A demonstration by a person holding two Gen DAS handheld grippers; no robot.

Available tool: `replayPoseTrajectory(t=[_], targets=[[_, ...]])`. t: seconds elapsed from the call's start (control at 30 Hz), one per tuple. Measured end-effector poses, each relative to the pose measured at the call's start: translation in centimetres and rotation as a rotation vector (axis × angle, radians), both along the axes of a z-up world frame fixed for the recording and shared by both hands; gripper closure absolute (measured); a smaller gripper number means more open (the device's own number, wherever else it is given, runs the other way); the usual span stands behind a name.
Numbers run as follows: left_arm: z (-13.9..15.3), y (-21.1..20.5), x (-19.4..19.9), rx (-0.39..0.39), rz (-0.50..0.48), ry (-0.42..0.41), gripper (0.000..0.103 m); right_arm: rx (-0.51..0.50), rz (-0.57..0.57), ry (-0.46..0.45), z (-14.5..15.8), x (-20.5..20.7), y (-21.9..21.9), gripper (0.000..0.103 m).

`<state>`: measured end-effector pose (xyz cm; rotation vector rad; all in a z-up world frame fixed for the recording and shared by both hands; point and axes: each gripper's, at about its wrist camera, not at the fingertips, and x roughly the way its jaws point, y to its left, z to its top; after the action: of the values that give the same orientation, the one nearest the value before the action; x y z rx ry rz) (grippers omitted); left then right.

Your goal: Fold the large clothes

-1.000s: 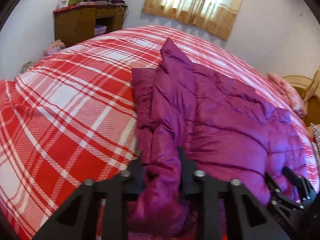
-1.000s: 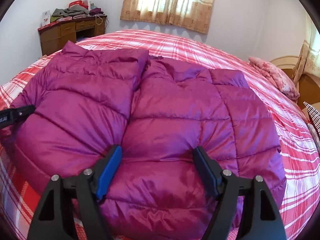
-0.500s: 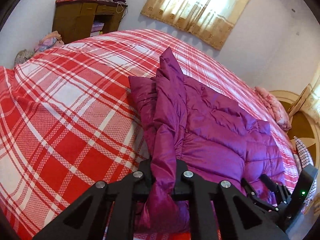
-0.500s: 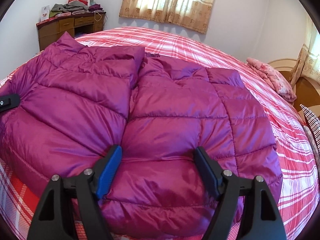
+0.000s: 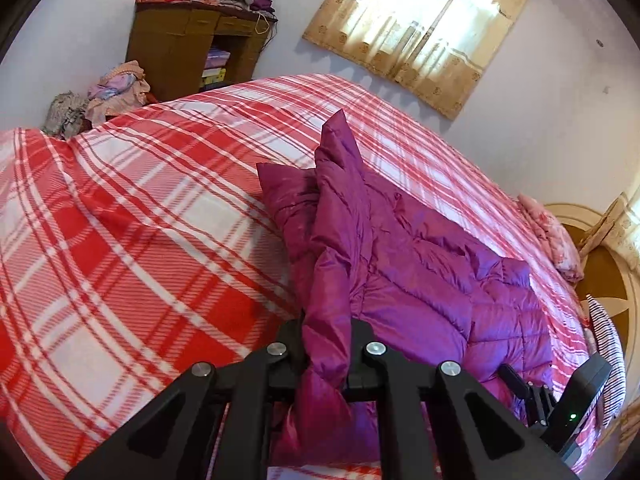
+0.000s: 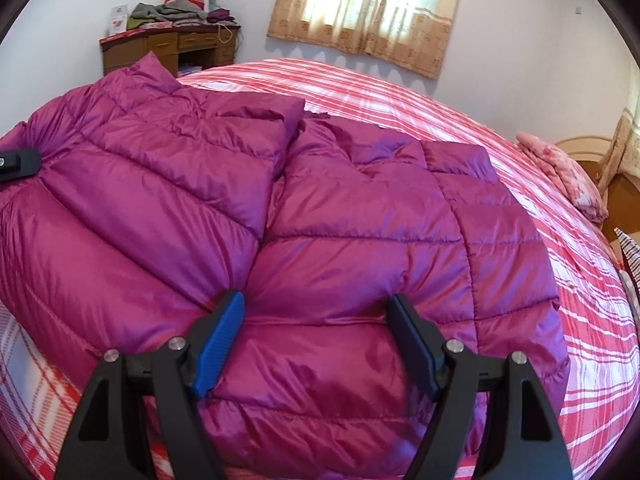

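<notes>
A large magenta quilted down jacket (image 6: 360, 216) lies on the red-and-white plaid bed (image 6: 580, 300). My left gripper (image 5: 326, 332) is shut on the jacket's left edge (image 5: 324, 300) and holds that side lifted, so it folds over toward the middle. My right gripper (image 6: 316, 320) is open, its jaws wide apart and resting on the jacket's near hem. The left gripper's tip (image 6: 16, 164) shows at the far left of the right wrist view. The right gripper's body (image 5: 560, 412) shows at the lower right of the left wrist view.
A wooden desk (image 5: 188, 48) piled with folded clothes stands by the far wall, with a clothes heap (image 5: 116, 92) beside it. A curtained window (image 6: 372, 8) is behind the bed. A pink pillow (image 6: 564, 168) and wooden headboard (image 6: 588, 160) lie to the right.
My left gripper has lifted the jacket's left side higher and carried it toward the middle. The right gripper has stayed open on the hem.
</notes>
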<state>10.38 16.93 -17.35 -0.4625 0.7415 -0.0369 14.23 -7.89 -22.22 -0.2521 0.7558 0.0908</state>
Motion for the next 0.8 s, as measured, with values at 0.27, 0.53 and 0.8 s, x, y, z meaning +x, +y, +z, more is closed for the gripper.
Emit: replayPoseTrajectory(t=[0.27, 0.53, 0.8], targets=[[2.6, -1.3, 0.1, 0.061, -0.012, -0.023, 0.095, 0.157, 0.041, 0.033, 2.1, -0.3, -4.0, 0.026], [9.5, -7.6, 0.1, 0.195, -0.097, -0.158, 0.095, 0.239, -0.108, -0.079, 5.4, -1.4, -12.2, 0.022], [12.8, -21.1, 0.5, 0.370, -0.305, -0.272, 0.095, 0.289, -0.358, -0.092, 5.0, -1.3, -22.6, 0.022]])
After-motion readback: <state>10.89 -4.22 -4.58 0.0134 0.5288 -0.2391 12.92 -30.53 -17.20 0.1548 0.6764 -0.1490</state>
